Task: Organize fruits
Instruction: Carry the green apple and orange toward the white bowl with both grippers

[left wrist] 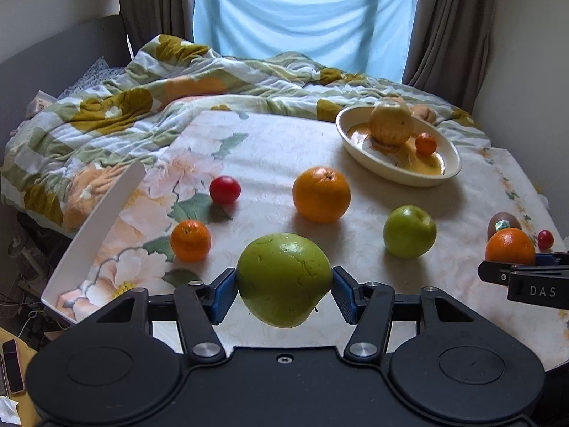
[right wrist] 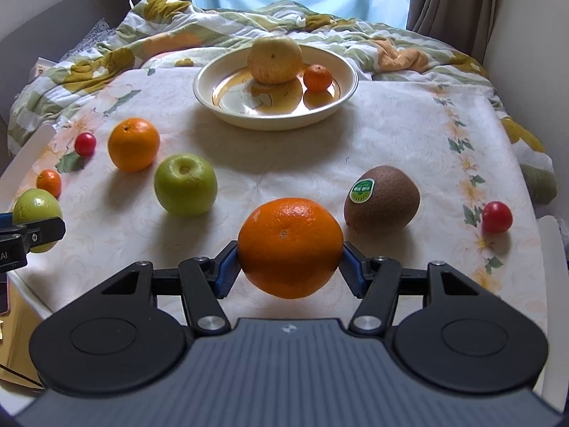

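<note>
My left gripper (left wrist: pixel 284 290) is shut on a large green fruit (left wrist: pixel 284 277), held just above the table; it also shows at the left edge of the right wrist view (right wrist: pixel 35 210). My right gripper (right wrist: pixel 288 267) is shut on an orange (right wrist: pixel 290 247), seen far right in the left wrist view (left wrist: pixel 510 247). A cream bowl (right wrist: pixel 209 96) at the back holds a yellow apple (right wrist: pixel 274 58) and a small mandarin (right wrist: pixel 317 77). Loose on the table lie a green apple (right wrist: pixel 185 184), another orange (right wrist: pixel 133 144), a kiwi (right wrist: pixel 382 199), a small mandarin (right wrist: pixel 48 182) and two red cherry tomatoes (right wrist: pixel 85 144) (right wrist: pixel 496 216).
The table wears a floral cloth (right wrist: pixel 391 124). A white raised rim (left wrist: pixel 103 220) stands along its left edge. A rumpled floral quilt (left wrist: pixel 124 106) on a bed lies behind the table, with curtains and a window beyond. A phone (left wrist: pixel 12 364) lies low at the left.
</note>
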`<action>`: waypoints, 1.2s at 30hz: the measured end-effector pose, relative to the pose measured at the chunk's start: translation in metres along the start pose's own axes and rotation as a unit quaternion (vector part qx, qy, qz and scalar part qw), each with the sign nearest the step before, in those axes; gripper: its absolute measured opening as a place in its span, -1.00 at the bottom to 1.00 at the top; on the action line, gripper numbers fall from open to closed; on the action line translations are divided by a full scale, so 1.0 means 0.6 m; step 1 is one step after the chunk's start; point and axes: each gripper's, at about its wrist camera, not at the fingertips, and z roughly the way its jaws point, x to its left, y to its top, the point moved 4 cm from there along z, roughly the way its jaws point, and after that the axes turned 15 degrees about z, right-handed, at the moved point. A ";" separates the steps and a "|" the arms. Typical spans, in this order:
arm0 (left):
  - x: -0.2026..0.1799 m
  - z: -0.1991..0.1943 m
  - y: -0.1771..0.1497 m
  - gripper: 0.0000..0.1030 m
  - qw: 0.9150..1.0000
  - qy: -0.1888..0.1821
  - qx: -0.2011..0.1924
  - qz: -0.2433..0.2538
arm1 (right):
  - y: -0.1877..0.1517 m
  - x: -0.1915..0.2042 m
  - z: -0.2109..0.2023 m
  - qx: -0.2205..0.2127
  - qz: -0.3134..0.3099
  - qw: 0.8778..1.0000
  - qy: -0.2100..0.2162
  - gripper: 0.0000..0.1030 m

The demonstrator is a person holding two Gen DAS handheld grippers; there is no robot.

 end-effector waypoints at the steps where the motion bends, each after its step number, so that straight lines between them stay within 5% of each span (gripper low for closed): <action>1: -0.001 -0.007 0.005 0.20 1.000 -0.001 -0.004 -0.001 | 0.002 0.000 -0.006 -0.002 0.000 1.000 0.002 0.45; 19: -0.020 -0.084 0.143 0.20 0.998 -0.006 -0.051 0.022 | 0.106 0.006 -0.114 -0.039 -0.030 0.998 0.049 0.45; 36: -0.041 0.071 0.308 0.20 0.995 -0.060 -0.052 0.059 | 0.252 -0.015 -0.061 -0.061 -0.002 0.997 0.036 0.45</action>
